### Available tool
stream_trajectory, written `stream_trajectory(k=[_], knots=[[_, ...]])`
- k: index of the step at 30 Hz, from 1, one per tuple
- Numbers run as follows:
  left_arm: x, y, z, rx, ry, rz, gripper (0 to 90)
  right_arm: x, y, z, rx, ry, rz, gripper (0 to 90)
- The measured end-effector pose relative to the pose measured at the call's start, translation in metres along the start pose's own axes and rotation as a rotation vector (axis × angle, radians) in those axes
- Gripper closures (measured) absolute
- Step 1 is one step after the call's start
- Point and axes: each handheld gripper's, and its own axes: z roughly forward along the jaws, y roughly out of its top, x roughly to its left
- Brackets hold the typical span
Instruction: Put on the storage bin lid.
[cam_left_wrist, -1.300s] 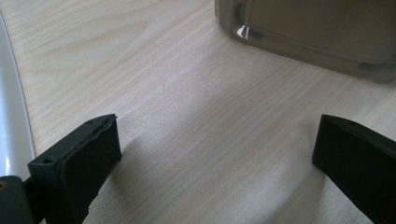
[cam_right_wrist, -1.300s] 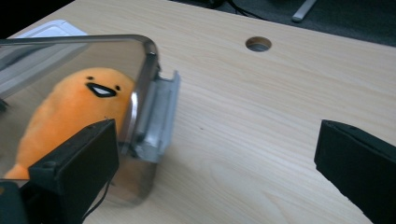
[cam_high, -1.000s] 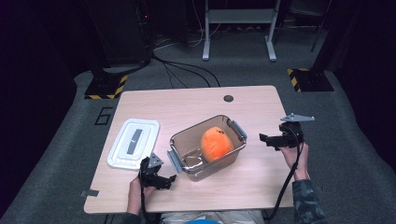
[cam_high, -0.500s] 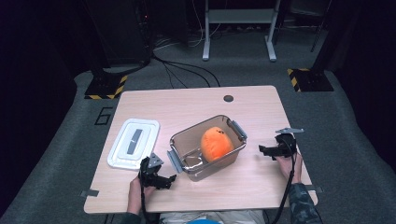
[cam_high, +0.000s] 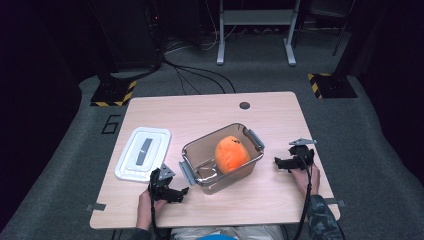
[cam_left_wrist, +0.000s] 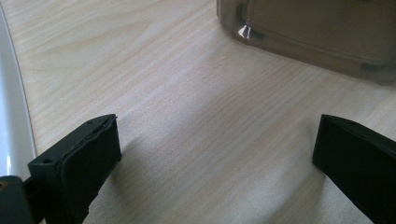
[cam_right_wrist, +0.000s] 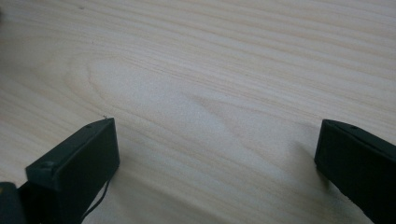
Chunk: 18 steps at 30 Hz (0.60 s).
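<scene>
On table (cam_high: 210, 112), my right gripper (cam_high: 281, 162) has come lower and nearer; the bin (cam_high: 222, 157) with orange toy (cam_high: 231, 152) lies between my grippers, left gripper (cam_high: 179, 192) near it, both jaws apart, empty.

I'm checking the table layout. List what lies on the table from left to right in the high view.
White flat rectangular plastic lid → left gripper → clear brownish plastic box with grey latches, holding a round orange soft thing → right gripper.
</scene>
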Motion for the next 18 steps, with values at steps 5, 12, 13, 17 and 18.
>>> stream_trajectory(k=[5,12,13,17,18], knots=[[0.0002,0.0000,0.0001,-0.001,-0.001,-0.002,0.5,0.0001,-0.0001,0.0005,-0.008,0.002,-0.006,0.0],[-0.0025,-0.0009,-0.0004,-0.003,0.017,-0.031,0.5,0.0005,0.0019,0.0024,-0.005,0.008,-0.022,0.0],[-0.0032,-0.0013,-0.0003,-0.009,0.024,-0.036,0.5,0.0007,0.0021,0.0026,-0.006,0.008,-0.023,0.0],[-0.0037,-0.0023,-0.0014,-0.005,0.040,-0.052,0.2,0.0009,0.0033,0.0037,-0.008,0.012,-0.022,0.0],[-0.0036,-0.0021,-0.0015,-0.003,0.044,-0.057,0.1,0.0008,0.0033,0.0038,-0.008,0.013,-0.023,0.0]])
